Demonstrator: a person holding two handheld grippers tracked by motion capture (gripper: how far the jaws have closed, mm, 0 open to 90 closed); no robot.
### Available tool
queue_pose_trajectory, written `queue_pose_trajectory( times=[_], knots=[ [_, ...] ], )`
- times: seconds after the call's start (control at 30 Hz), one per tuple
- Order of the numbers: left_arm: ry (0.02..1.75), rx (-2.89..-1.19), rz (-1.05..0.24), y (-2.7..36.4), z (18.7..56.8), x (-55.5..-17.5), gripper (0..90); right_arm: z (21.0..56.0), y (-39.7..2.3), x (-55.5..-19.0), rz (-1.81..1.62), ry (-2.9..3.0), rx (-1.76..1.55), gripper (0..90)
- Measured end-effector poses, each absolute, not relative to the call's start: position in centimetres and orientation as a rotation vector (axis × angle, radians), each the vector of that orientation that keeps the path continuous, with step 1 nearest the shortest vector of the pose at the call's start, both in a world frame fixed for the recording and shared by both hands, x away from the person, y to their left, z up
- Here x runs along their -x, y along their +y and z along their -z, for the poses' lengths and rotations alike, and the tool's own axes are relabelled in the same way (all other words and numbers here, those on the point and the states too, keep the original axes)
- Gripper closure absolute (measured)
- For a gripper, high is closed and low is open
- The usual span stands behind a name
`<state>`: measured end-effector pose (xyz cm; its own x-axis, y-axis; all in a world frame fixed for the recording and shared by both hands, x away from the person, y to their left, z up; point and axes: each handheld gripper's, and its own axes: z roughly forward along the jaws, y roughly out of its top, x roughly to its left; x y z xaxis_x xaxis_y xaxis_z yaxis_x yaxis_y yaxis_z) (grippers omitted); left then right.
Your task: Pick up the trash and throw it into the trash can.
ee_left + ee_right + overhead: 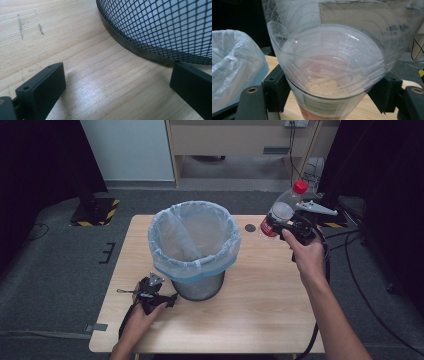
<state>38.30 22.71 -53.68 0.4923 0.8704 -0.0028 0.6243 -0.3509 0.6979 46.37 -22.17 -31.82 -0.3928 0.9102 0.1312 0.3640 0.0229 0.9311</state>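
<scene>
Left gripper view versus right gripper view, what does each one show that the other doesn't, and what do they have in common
The left gripper view alone shows the black mesh wall of the bin, its metal base ring, and the left gripper open over bare wood with nothing between its jaws. The right gripper view alone shows the right gripper shut on a clear plastic bottle with a red label, plus the bag liner bulging over the bin's rim. Both share the light wooden table and part of the same lined bin.
</scene>
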Motion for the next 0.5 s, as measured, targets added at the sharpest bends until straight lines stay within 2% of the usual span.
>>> queue_pose_trajectory(
  times=[0.5],
  knots=[
    [1.224,-2.096,-0.495,22.7,53.7,-38.3,0.0,30.3,-21.2,-46.1,-1.465,1.756,-1.256,27.0]
  ],
)
